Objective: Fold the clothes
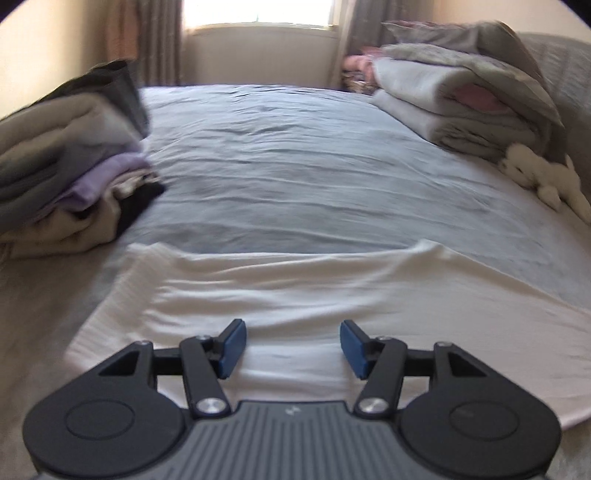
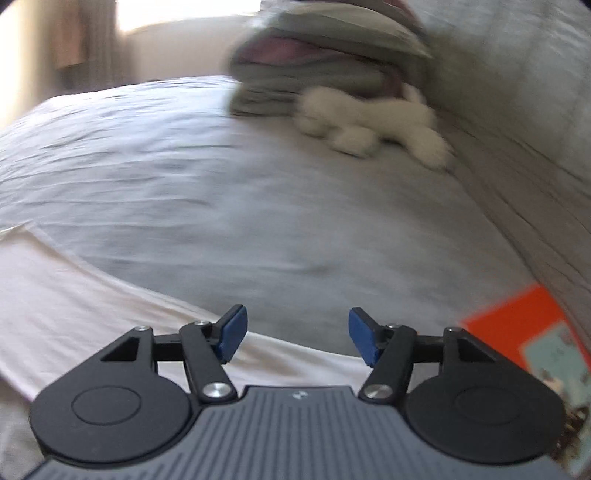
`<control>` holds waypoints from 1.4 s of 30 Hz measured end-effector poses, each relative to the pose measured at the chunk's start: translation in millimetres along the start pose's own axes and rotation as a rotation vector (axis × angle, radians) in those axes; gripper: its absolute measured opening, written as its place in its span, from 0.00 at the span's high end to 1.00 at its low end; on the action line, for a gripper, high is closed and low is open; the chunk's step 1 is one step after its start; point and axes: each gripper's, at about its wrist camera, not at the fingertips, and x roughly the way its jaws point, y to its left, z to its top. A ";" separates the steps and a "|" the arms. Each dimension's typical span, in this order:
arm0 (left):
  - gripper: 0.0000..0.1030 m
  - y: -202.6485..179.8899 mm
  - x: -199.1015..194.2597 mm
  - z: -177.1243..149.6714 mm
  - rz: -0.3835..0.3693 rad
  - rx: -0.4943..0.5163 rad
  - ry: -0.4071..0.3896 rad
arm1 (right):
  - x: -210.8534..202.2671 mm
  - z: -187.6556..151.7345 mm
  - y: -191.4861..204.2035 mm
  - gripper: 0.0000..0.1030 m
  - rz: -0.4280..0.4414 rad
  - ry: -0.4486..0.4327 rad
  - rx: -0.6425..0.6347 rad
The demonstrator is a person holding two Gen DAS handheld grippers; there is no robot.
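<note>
White garment (image 1: 295, 295) lies spread flat on the bed (image 1: 280, 166), directly under and ahead of the left gripper (image 1: 293, 347), whose blue-padded fingers (image 1: 232, 349) stand wide apart with nothing between them, hovering just above the cloth. The garment's far edge runs straight across a little beyond the fingertips, with a small raised corner at each end. Ahead and to the left of this gripper sits a pile of folded clothes (image 1: 70, 173) in grey, lilac, cream and black; ahead and to the right, against the padded headboard (image 1: 569, 74), rests a stack of folded grey bedding (image 1: 461, 99) with a white plush toy (image 1: 543, 177) at its near corner. Straight ahead, beyond the bed, a bright window (image 1: 258, 13) hangs between curtains. The right gripper (image 2: 298, 334) is likewise spread open and empty; the same white garment (image 2: 85, 295) reaches under its left finger only, while grey sheet lies ahead. To its right lies an orange book (image 2: 517, 325), and the view is blurred.
</note>
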 end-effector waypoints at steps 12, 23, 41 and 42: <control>0.44 51.3 -3.8 -3.1 0.063 -0.092 -0.005 | 6.7 1.6 149.9 0.38 0.402 0.071 -0.098; 0.40 48.5 -14.4 -5.1 0.028 -0.024 -0.042 | 21.4 -3.8 181.5 0.34 0.362 0.087 -0.171; 0.35 21.9 -14.3 -9.4 -0.005 0.057 -0.029 | 22.6 -1.2 217.1 0.31 0.398 0.011 -0.245; 0.35 20.4 -10.8 -11.3 0.000 0.063 -0.016 | 25.2 -2.7 222.4 0.31 0.396 0.026 -0.263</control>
